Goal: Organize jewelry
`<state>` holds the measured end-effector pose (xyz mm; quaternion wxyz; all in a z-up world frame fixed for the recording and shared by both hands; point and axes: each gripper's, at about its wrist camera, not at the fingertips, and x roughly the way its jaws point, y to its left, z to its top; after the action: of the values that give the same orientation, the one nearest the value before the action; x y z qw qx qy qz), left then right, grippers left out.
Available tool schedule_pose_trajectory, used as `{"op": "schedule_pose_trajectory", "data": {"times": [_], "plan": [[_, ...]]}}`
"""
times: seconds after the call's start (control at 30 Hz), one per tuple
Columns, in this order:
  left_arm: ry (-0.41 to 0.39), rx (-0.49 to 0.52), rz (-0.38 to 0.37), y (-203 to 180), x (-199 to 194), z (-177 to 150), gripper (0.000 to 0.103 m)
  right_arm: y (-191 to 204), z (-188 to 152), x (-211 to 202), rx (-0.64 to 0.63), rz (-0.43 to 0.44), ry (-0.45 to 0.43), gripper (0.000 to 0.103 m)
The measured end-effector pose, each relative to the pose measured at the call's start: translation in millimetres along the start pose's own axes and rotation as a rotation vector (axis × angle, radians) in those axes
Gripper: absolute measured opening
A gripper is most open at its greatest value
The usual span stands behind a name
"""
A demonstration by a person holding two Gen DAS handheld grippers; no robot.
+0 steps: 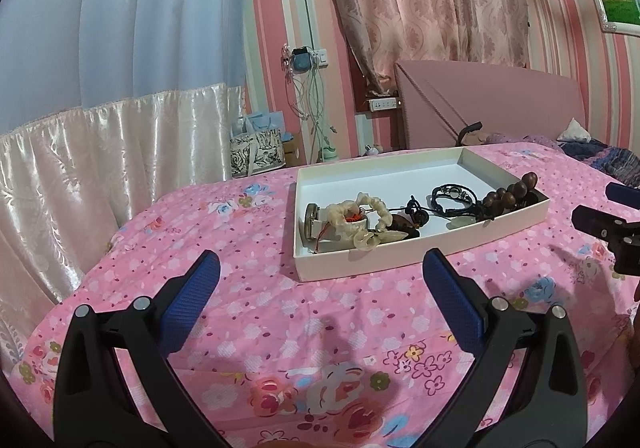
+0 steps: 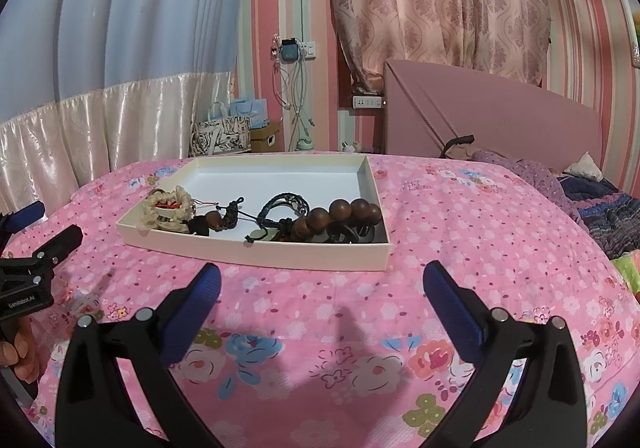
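the shallow white cardboard tray [image 2: 256, 248] sits on the pink floral bedspread [image 2: 460, 232]. inside lie a cream ruffled fabric scrunchie [image 2: 168, 214], a black braided cord bracelet [image 2: 280, 208] and a brown wooden bead bracelet [image 2: 340, 214]. the left gripper [image 1: 320, 268] and right gripper [image 2: 320, 280] hover near the tray, both spread wide, holding nothing.

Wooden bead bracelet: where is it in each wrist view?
Left wrist: wooden bead bracelet lies right of centre, at the right end of the white tray.
Right wrist: bracelet is near centre, in the tray's near right corner.
Shared landmark: the black cord bracelet, just left of the beads.
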<state>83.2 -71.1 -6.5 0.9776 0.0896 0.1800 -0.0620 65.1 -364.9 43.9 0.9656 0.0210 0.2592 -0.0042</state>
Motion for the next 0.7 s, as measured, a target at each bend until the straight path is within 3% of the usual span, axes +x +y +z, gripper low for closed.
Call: {"op": "schedule_pose_trajectory", "data": {"times": [0.7], "plan": [[-0.005, -0.007, -0.003, 2.4, -1.6, 0.0, 0.1, -1.2, -0.1, -0.8, -0.001, 0.0, 0.0, 0.101]]}}
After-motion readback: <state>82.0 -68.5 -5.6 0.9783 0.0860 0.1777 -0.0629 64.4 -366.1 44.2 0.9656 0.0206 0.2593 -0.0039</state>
